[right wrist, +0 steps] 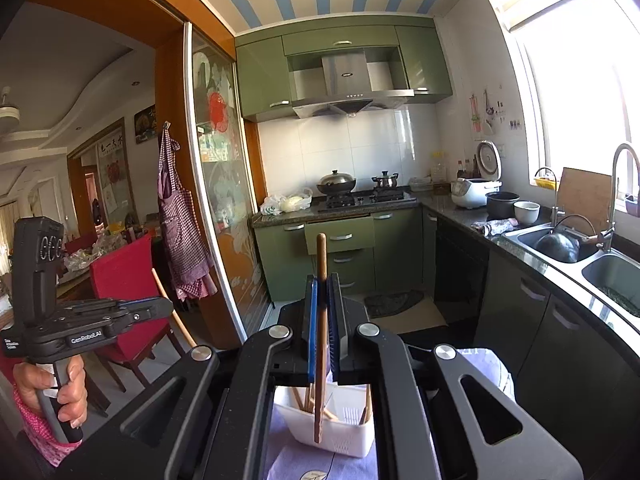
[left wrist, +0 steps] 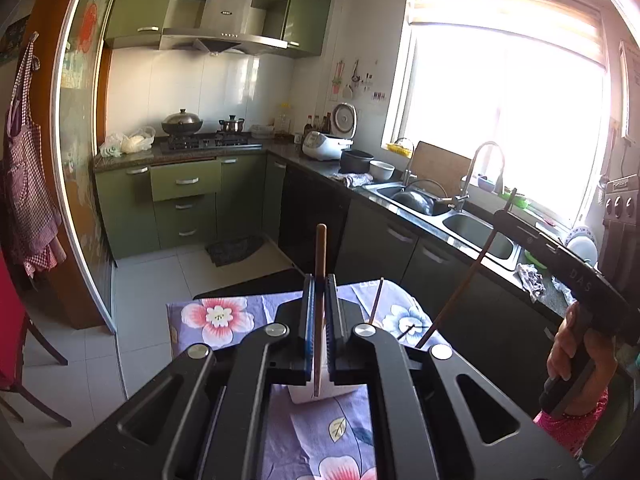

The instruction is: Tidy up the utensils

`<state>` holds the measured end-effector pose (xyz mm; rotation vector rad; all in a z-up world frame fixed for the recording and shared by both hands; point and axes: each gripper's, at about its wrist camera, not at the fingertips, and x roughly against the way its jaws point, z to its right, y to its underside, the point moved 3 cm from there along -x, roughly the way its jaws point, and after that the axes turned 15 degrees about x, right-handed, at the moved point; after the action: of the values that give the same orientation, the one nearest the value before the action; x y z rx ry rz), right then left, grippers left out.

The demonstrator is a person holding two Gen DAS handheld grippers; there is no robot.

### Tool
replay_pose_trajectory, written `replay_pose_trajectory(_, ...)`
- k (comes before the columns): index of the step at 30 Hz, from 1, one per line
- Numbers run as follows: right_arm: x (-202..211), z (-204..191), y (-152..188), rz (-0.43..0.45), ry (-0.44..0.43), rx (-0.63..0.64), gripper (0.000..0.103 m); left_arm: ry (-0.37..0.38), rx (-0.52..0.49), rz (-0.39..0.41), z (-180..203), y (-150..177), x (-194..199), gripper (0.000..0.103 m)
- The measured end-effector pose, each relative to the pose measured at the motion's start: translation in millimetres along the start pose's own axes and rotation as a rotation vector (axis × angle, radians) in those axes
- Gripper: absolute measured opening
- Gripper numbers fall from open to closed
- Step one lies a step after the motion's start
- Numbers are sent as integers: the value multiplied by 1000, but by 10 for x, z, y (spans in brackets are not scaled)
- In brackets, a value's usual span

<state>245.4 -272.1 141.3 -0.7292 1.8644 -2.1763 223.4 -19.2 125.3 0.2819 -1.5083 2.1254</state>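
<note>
My left gripper [left wrist: 320, 292] is shut on a brown wooden chopstick [left wrist: 320, 256] held upright, its lower end over a white plastic utensil holder [left wrist: 304, 394] on the floral tablecloth. My right gripper [right wrist: 322, 292] is shut on another brown chopstick [right wrist: 320, 280], upright, its tip down in front of the white slotted holder [right wrist: 340, 436], which holds several chopsticks [right wrist: 298, 398]. In the left wrist view the right gripper [left wrist: 508, 206] shows at the right with its chopstick [left wrist: 460, 288]. In the right wrist view the left gripper [right wrist: 166, 304] shows at the left with its chopstick [right wrist: 176, 314].
A small table with a purple floral cloth [left wrist: 216, 316] stands in a kitchen. Green cabinets [left wrist: 184, 196], a stove with pots [left wrist: 182, 124] and a double sink [left wrist: 472, 232] run along the walls. A red chair [right wrist: 128, 280] stands at the left.
</note>
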Motion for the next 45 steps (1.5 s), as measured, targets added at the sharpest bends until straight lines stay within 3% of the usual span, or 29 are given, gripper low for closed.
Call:
replay_pose_trajectory(5, -357, 89, -76, -19, 38, 6, 6, -5, 1, 31, 20, -199, -232, 4)
replay_pose_trajectory(9, -635, 165, 26, -47, 58, 5, 6, -12, 15, 6, -36, -213, -554, 4)
replay_pose_trajectory(15, -1019, 210, 314, -118, 34, -17, 6, -28, 28, -74, -149, -51, -1009, 5)
replay_pose_trajectory(23, -1413, 134, 816, -227, -11, -31, 6, -59, 2, -168, -239, 345, -1337, 5)
replay_pose_trajectory(25, -1458, 104, 905, -245, -17, -29, 7, -74, -12, -171, -238, 433, -1366, 10)
replay_pose_trajectory(27, -1473, 81, 958, -253, -24, -33, 7, -77, -17, -172, -246, 488, -1380, 28)
replay_pose_trajectory(32, -1237, -6, 944, -221, -33, -29, 8, -74, -8, -144, -268, 525, -1236, 44)
replay_pose_trajectory(34, -1058, -54, 910, -193, -38, -27, 20, -68, -2, -112, -262, 511, -1090, 51)
replay_pose_trajectory(38, -623, -150, 943, -153, -35, -25, 76, -90, -24, -23, -201, 550, -710, 68)
replay_pose_trajectory(40, -394, -210, 1021, -132, -37, -20, 88, -107, -35, 12, -190, 630, -513, 72)
replay_pose_trajectory(42, -186, -265, 1130, -131, -17, -9, 93, -119, -39, 37, -198, 742, -327, 81)
replay_pose_trajectory(45, 131, -327, 1344, -135, 25, -12, 98, -141, -41, 74, -219, 922, -68, 86)
